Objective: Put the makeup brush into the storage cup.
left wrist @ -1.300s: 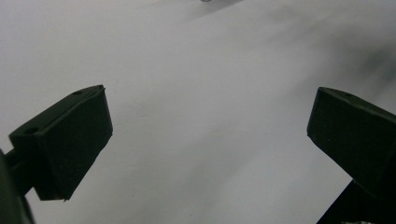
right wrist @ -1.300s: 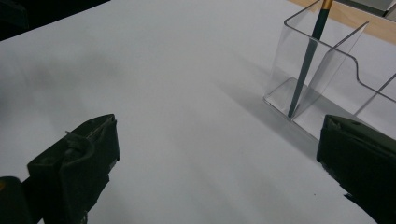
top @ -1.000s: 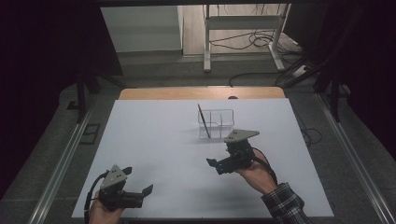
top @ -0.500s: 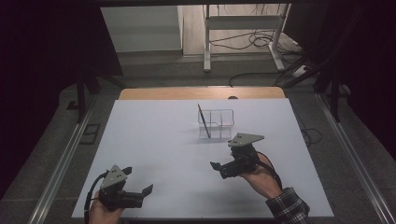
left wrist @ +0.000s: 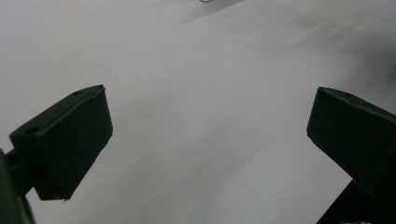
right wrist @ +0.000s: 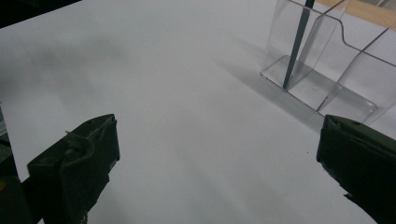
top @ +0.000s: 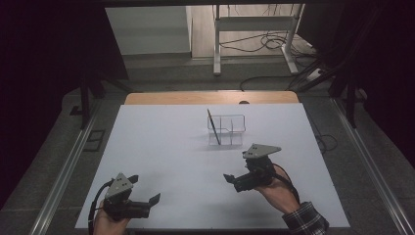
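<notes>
Clear plastic organizer (top: 227, 129) sits on the white worktop (top: 161, 147), a bit past the middle toward the far edge, upright, with a few open-topped compartments; in the right gripper view (right wrist: 327, 65) the walls are see-through, with stepped cut-outs along the top edges. A thin dark pen-like stick (top: 213, 126) stands in its left end compartment, leaning, tip up and away from the person; in the right gripper view the same stick (right wrist: 296, 46) drops down to the compartment floor. Against a second ago: organizer and stick unmoved, right tongs (top: 229, 178) have pulled back from just beside the organizer toward the person's edge, now well apart from it; left tongs (top: 155, 199) same spot, no change. Right tongs sit above the worktop right of middle, held in the right hand (top: 274, 188), checked sleeve cuff at the bottom edge, grey three-cornered plate on top, jaws pointing left across the worktop. In its own view the right tongs (right wrist: 215, 163) are spread wide, nothing between them, bare white surface under them, organizer ahead at upper right. Left tongs low at the near left corner, in the left hand (top: 110, 223), cable looping off the back. Own view: left tongs (left wrist: 205, 135) spread wide too, gripping nothing, touching nothing, white worktop below. Wooden strip of the worktop shows past the white sheet at the far edge.
</notes>
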A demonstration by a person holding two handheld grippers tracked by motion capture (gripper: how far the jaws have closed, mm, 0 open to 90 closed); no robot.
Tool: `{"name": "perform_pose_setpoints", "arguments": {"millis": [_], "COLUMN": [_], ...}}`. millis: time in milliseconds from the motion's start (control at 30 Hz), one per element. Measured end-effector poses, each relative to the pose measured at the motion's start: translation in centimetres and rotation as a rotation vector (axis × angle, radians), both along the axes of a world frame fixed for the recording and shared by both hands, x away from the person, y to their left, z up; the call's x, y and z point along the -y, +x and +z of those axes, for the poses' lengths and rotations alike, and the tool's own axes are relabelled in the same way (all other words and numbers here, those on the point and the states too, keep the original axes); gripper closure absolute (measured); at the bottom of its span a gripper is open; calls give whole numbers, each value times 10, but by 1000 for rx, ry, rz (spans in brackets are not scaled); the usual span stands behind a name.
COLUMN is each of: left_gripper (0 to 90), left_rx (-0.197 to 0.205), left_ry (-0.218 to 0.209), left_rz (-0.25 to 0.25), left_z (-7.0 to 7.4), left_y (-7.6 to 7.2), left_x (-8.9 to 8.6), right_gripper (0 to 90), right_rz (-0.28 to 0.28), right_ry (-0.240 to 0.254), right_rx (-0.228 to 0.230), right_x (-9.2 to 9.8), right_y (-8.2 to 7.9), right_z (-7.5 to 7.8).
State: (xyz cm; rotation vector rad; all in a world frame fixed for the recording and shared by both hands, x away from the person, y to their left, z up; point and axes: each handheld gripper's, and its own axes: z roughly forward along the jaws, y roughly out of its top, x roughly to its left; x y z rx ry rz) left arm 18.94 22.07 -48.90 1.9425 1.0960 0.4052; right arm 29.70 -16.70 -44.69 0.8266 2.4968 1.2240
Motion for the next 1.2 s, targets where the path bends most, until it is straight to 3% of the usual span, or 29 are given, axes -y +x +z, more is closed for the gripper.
{"name": "perform_pose_setpoints", "arguments": {"millis": [1200], "left_gripper": [10], "left_rx": [1], "left_ry": [-8], "left_rz": [4], "left_z": [0], "left_y": [0], "left_x": [-1], "right_gripper": [0], "right_rz": [-37], "right_ry": [-2], "right_rx": [5], "right_x": [29], "right_y": [-19], "right_z": [-4]}}
